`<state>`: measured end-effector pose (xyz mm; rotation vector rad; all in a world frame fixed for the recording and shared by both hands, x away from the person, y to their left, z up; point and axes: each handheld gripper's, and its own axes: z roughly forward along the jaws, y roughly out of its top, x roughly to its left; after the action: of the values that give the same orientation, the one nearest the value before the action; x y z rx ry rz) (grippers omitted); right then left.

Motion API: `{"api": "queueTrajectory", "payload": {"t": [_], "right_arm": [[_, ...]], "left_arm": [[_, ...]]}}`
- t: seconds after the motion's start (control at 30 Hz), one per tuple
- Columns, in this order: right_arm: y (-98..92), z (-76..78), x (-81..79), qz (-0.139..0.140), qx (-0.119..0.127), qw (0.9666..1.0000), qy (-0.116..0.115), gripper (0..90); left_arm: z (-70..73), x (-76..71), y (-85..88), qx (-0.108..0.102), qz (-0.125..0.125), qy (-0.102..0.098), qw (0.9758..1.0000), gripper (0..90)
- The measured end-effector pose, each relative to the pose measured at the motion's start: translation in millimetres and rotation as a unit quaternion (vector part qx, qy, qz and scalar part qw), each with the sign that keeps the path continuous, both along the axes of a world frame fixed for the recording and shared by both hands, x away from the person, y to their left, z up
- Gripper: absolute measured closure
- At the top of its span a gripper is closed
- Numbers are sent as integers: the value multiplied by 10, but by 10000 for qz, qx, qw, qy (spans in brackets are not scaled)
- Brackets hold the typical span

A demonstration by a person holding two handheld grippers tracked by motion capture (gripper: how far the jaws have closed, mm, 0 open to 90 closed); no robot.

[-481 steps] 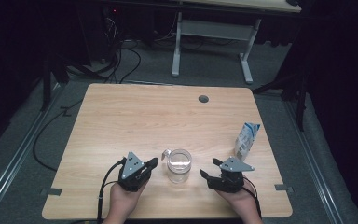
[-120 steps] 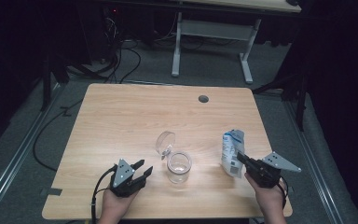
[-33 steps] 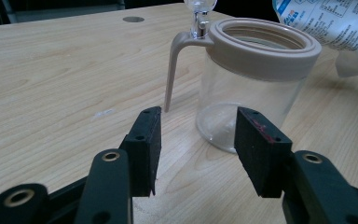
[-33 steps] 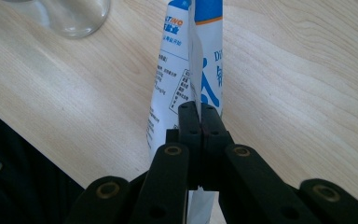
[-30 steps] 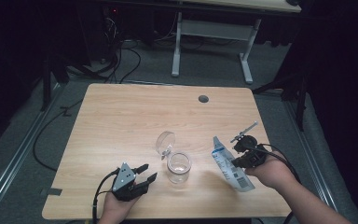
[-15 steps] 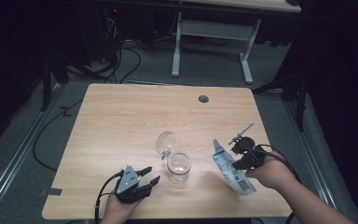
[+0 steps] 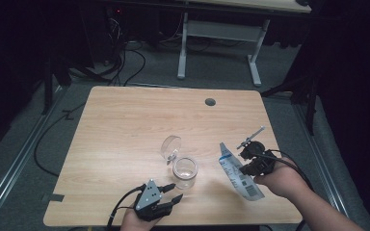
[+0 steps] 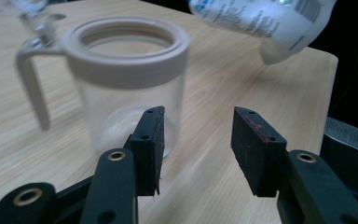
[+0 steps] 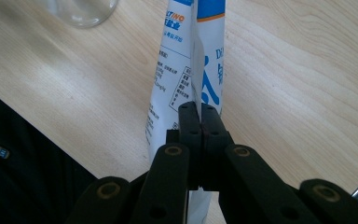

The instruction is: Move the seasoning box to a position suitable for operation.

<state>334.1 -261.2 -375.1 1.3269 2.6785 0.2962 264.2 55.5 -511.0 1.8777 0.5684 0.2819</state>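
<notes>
Your right gripper has its two black jaws pressed together on the white-and-blue printed plastic pouch — in the right gripper view the pads pinch the pouch's flat edge with no gap between them. In the high view the pouch hangs tilted over the right part of the light wooden table, its upper end leaning toward the clear glass jar with a pale ring-shaped collar, near it but apart. The jar stands upright near the table's front edge, its mouth uncovered, and its clear hinged lid is swung back behind it on the far side. Your left gripper sits low at the front edge, just beside the jar and pointing at it — its jaws are spread and have just been closing a little, with nothing between them. In the left gripper view the jar stands just beyond the left pad; whether that pad touches the glass you cannot tell. The pouch's end hangs above and to the right of the jar's rim there.
</notes>
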Motion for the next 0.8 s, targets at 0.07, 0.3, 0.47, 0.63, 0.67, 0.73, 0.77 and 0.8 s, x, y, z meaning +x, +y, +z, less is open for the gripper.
{"api": "queueTrajectory", "payload": {"t": [0.07,0.3,0.47,0.63,0.67,0.73,0.77,0.8], "right_arm": [[11,12,-9,30,31,10000,-27,900],[33,73,-25,61,77,9999,-82,900],[44,112,-25,90,87,9999,-102,900],[76,161,-35,71,98,9999,-93,900],[86,174,-39,58,93,9999,-97,900],[104,191,-41,74,108,9999,-112,900],[118,195,-43,98,124,9998,-111,900],[134,203,-48,104,115,9998,-87,900]], "left_arm": [[23,-35,-68,39,-30,-90,9999,554],[74,-82,-323,127,-169,-288,9994,565],[111,-15,-509,86,-275,-327,9990,549],[155,36,-686,2,-406,-404,9984,530],[159,31,-716,-12,-426,-451,9981,529],[153,13,-753,-51,-474,-499,9976,524],[146,7,-759,-64,-504,-483,9975,523],[134,1,-760,-84,-516,-482,9975,519]]}}
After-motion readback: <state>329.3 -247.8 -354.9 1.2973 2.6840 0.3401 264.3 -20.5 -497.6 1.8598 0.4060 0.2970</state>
